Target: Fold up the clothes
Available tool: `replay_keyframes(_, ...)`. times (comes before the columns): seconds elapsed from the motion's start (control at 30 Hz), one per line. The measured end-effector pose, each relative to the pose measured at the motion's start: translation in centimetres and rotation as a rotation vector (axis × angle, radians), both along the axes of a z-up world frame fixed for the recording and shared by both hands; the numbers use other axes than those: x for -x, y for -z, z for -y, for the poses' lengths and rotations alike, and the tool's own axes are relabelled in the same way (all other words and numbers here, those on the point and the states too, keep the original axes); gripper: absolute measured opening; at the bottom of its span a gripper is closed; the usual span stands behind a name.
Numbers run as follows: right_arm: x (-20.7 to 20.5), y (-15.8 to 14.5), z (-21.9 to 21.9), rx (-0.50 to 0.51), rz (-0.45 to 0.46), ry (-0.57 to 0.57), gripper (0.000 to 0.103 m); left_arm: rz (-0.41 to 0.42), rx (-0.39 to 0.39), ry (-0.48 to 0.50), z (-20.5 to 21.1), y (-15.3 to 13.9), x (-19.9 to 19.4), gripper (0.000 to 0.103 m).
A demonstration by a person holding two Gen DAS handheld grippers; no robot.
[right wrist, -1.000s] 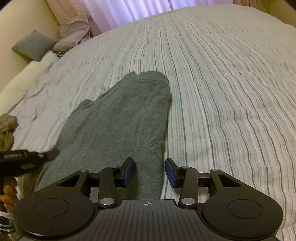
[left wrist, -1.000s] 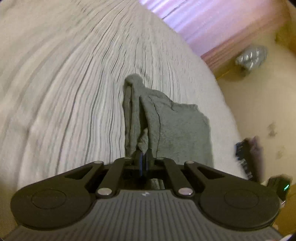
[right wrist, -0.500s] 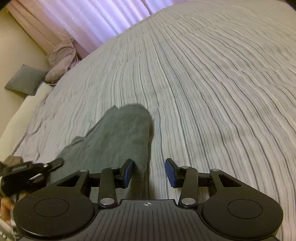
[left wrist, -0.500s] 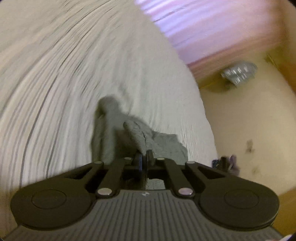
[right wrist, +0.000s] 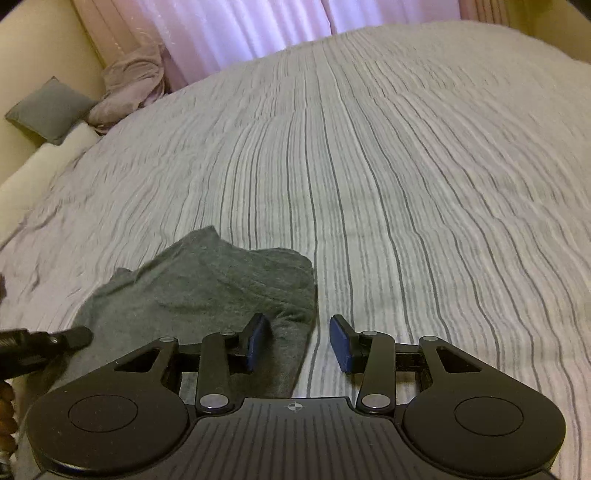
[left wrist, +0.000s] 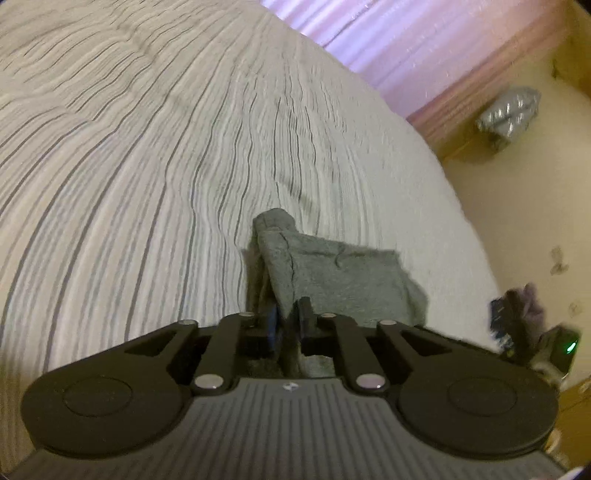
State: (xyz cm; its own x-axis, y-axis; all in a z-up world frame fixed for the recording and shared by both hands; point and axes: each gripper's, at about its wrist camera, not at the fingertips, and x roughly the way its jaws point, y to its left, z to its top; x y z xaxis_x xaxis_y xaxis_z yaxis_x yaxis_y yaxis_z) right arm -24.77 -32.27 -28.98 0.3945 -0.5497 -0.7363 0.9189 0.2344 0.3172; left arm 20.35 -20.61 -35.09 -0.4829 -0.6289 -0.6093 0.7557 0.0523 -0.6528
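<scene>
Left wrist view: gray garment (left wrist: 343,273) fold between opening left jaws; right jaws apart, empty.

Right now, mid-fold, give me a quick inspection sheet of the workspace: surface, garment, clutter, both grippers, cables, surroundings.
Surface: striped bedspread, lightly wrinkled.
Job's things: grey garment lying partly folded near the bed's edge.
Clutter: pink cloth bundle and grey cushion at the far corner.
Grippers: left gripper jaws opening, a garment edge between them; right gripper open, empty, beside the garment.
Cables: nothing seen.
Surroundings: pale curtains, cream wall.
</scene>
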Motion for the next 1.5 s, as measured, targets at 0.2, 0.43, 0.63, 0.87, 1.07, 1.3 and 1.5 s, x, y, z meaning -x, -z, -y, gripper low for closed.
replay_keyframes(0.2, 0.4, -2.1, -3.6, 0.083, -0.069, -0.008, 0.042, -0.047, -0.004, -0.070, -4.7, -1.9, -1.7, 0.019)
replay_keyframes(0.43, -0.3, -5.2, -16.9, 0.339, -0.190, -0.148, 0.042, -0.123, 0.007, -0.149, -16.7, -3.2, -2.2, 0.030)
replay_keyframes(0.63, -3.0, -4.8, -27.5, 0.470, -0.319, -0.363, 0.043, -0.253, -0.049, -0.245, -20.3, -0.9, -1.2, 0.034)
replay_keyframes(0.87, -6.4, -2.1, -31.0, 0.584, -0.574, -0.511, 0.043, -0.299, -0.054, -0.343, -19.7, 0.3, -0.6, 0.034)
replay_keyframes(1.07, -7.0, -1.1, -31.8, 0.600, -0.586, -0.544, 0.043, -0.300, -0.042, -0.392, -19.6, 0.6, -0.4, 0.043)
replay_keyframes(1.3, -6.2, 0.2, -30.3, 0.643, -0.606, -0.444, 0.002, -0.201, 0.057, -0.369, -19.6, 0.5, 0.2, 0.003)
replay_keyframes(1.5, -5.4, 1.1, -30.8, 0.617, -0.606, -0.483, 0.002, -0.130, 0.069, -0.341, -21.6, 1.1, -0.3, 0.003)
